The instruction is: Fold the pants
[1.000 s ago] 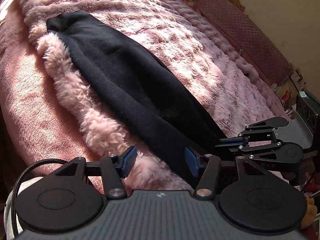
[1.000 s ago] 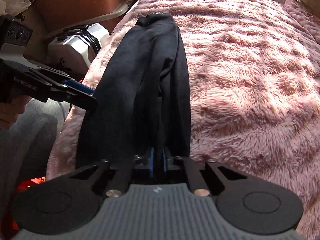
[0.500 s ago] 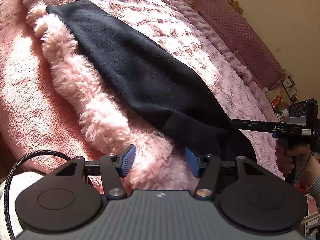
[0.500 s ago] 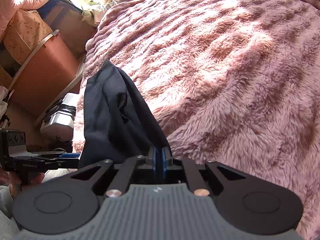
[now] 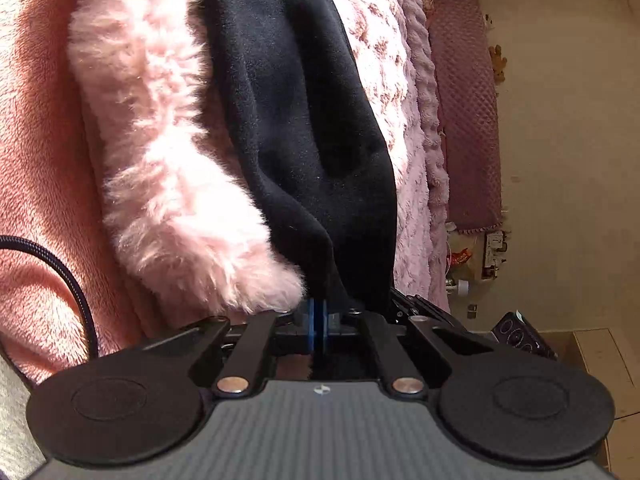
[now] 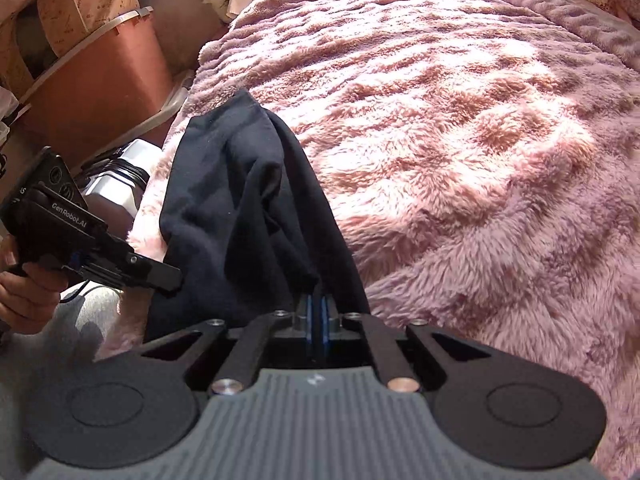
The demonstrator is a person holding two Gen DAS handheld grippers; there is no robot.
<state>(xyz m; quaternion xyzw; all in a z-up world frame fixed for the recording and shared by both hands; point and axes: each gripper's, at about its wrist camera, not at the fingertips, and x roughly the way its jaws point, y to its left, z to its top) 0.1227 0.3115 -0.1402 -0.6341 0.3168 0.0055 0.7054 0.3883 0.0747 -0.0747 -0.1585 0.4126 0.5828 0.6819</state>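
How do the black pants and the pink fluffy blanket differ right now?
Colour: the black pants are dark and plain; the pink fluffy blanket is pale, patched with sunlight.
Surface: pants look smooth and short-napped; blanket is long-piled and shaggy.
Pose: pants are bunched and creased, pinched at the near end by the left gripper and right gripper; blanket lies spread over the bed.
Shared: both are soft cloth.

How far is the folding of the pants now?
Done: the pants lie as one narrow strip on the blanket, legs apparently together. In hand: the left gripper and right gripper are both shut on the near end. Left: carrying that end over to the far end.
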